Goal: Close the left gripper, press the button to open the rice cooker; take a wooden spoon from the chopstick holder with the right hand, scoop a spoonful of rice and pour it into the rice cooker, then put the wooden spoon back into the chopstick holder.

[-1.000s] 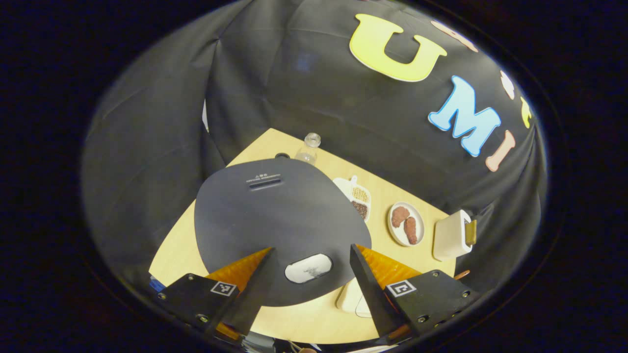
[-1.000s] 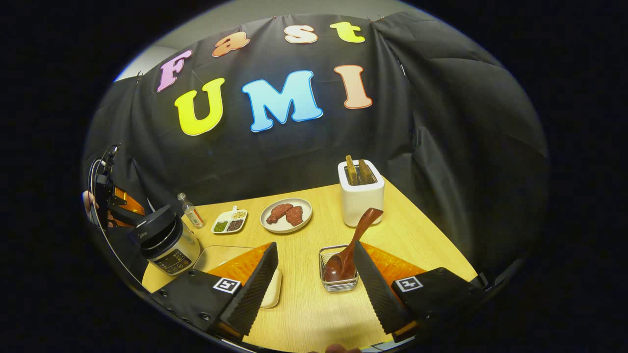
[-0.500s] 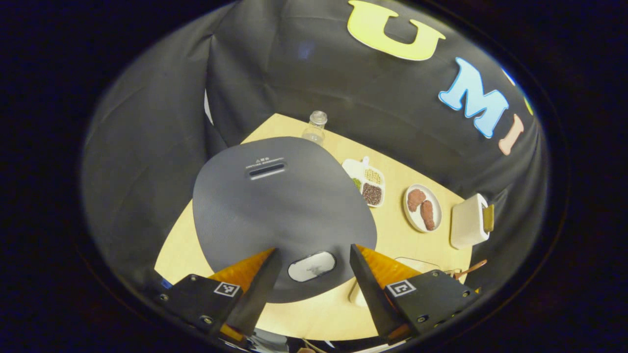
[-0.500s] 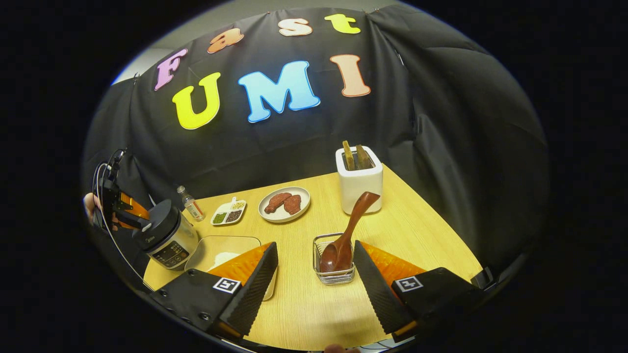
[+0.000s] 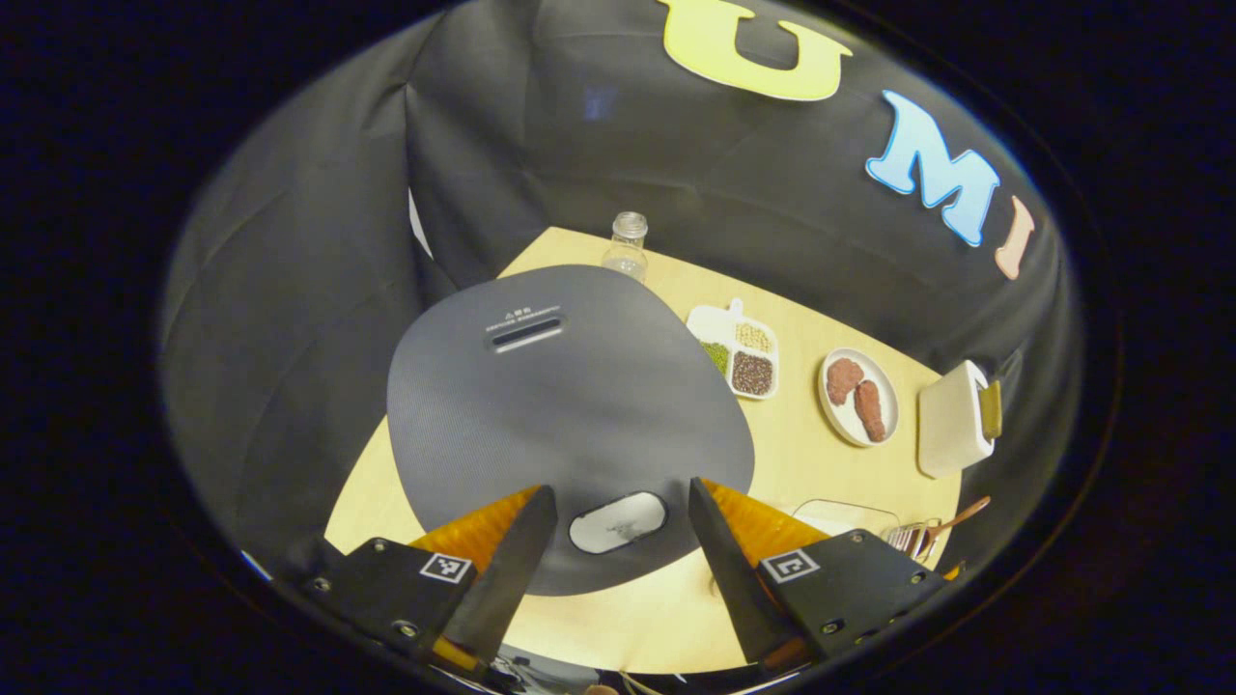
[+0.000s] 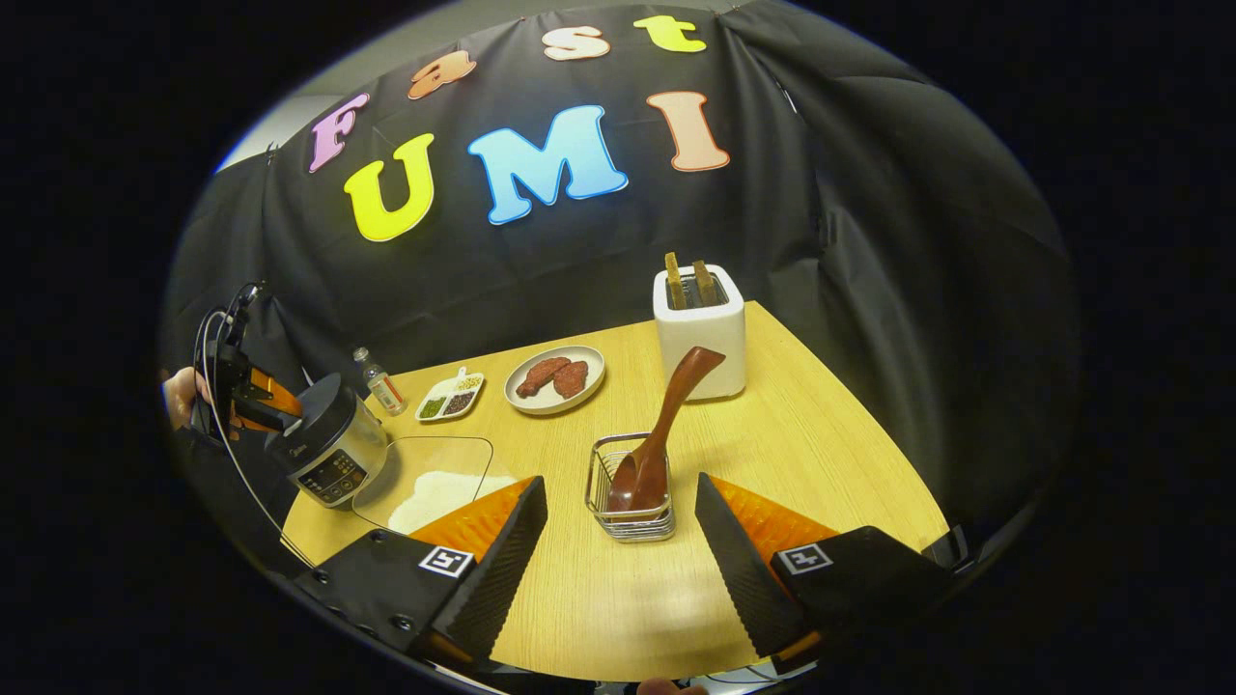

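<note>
1. Your left tongs (image 5: 618,565) are spread wide above the rice cooker (image 5: 565,415), pinching nothing; the pale button (image 5: 618,522) on the lid lies between the fingers.
2. Your right tongs (image 6: 618,550) are spread too, empty, facing the chopstick holder (image 6: 632,507).
3. The wooden spoon (image 6: 661,434) stands tilted in that holder, mid-tabletop.
4. The rice cooker sits closed at the tabletop's left edge, with the rice tray (image 6: 425,473) just beside it.

Toaster (image 6: 699,333), meat plate (image 6: 555,378), bottle (image 6: 377,382)
</note>
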Motion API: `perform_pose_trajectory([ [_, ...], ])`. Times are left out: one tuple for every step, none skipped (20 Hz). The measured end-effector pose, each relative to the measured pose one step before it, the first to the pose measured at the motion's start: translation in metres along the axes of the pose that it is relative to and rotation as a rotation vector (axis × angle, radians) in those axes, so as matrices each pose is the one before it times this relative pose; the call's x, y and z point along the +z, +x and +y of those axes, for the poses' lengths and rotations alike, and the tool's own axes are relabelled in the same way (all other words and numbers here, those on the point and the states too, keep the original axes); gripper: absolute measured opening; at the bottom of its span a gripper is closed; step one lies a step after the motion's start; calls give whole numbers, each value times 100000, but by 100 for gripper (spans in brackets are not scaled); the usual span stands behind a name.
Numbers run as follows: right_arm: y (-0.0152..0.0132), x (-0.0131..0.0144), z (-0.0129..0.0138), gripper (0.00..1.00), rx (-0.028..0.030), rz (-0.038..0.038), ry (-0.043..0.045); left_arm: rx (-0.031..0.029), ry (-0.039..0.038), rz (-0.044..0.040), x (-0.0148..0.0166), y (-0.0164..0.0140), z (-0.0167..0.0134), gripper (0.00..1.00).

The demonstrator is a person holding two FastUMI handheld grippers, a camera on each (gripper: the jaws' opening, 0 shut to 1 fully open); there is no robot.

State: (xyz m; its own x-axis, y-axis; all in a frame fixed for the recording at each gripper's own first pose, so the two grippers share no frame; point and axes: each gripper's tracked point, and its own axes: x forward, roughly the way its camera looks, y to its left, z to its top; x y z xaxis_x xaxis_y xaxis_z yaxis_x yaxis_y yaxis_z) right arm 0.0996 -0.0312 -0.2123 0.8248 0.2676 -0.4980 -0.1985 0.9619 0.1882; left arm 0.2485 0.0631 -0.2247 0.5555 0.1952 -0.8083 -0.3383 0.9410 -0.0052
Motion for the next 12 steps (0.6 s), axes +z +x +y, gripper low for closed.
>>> perform_pose_trajectory([
  [-200,-39,-524,98,179,76,-404,1875,-310,-2402,85,84,27,93],
  [-131,-159,-684,98,62,72,-1033,3112,-610,-276,-487,1,121,92],
  [34,-125,-632,98,-377,431,-1282,3150,-1778,-1191,-457,-302,-173,92],
  [-35,-214,-703,98,-316,613,-1214,276,-3043,-2156,-266,-618,-501,92],
  [-78,21,-384,99,353,383,-763,-2252,-2649,-1639,-537,-888,100,90],
  [-170,121,-253,99,494,21,-592,-1524,-1272,-2134,-610,-1576,-144,91],
  [-80,255,-262,98,64,-620,-723,-366,530,-2511,-92,-1315,115,91],
  [-100,453,-117,98,-555,-1013,-493,797,1943,-2429,-80,-1269,211,91],
  [-171,547,33,98,-891,-1105,-49,764,2440,-3264,228,-1249,218,91],
  [-320,533,350,98,-621,-1688,1035,-1035,2371,-4120,495,-1259,-112,90],
  [-358,561,636,98,-237,-1733,1496,-1994,2732,-4142,502,-1490,-351,91],
  [-355,553,674,98,-46,-1290,826,-1472,2780,-4133,566,-1527,-51,90],
])
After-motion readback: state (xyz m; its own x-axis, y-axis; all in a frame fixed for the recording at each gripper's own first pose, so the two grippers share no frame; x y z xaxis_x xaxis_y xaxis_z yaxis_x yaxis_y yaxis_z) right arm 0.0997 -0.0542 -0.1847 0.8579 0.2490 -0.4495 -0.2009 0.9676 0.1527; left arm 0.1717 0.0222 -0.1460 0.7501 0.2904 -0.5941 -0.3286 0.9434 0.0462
